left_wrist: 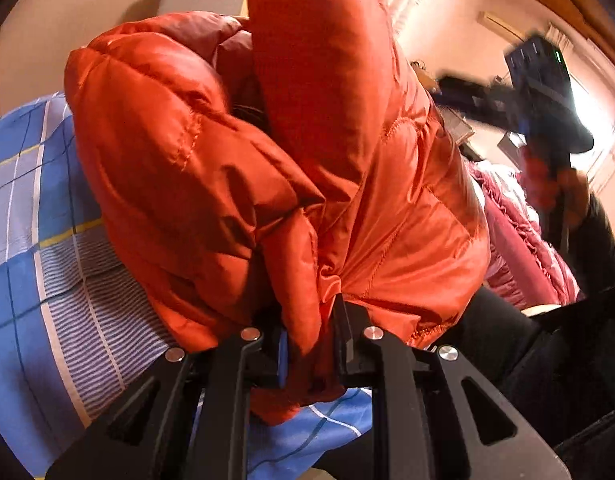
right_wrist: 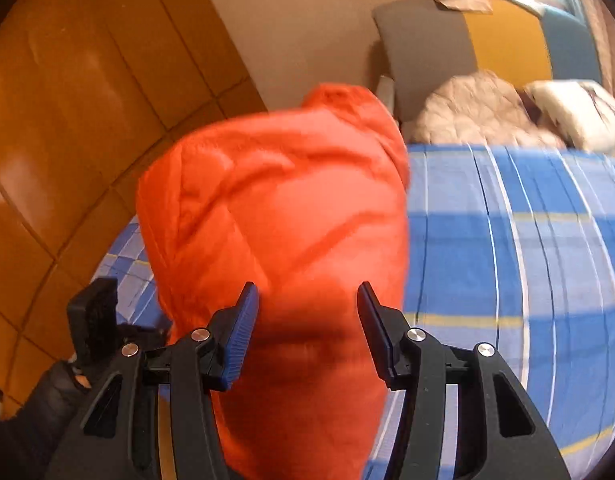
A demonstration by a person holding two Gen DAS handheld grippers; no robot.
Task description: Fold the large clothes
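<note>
An orange puffer jacket [left_wrist: 267, 168] hangs bunched above the bed, filling the left wrist view. My left gripper [left_wrist: 307, 344] is shut on a fold of the jacket's edge and holds it up. In the right wrist view the jacket [right_wrist: 275, 208] appears blurred over the bed's left part. My right gripper [right_wrist: 307, 320] is open and empty, its blue-padded fingers apart just above the jacket. The right gripper also shows in the left wrist view [left_wrist: 547, 92], raised at the right, blurred.
The bed has a blue plaid sheet [right_wrist: 507, 260]. A pink quilted garment [left_wrist: 523, 256] lies at the right. A beige quilted garment [right_wrist: 479, 116] and a white cushion [right_wrist: 579, 112] lie by the grey and yellow headboard [right_wrist: 427, 48]. Orange floor tiles [right_wrist: 67, 120] are at the left.
</note>
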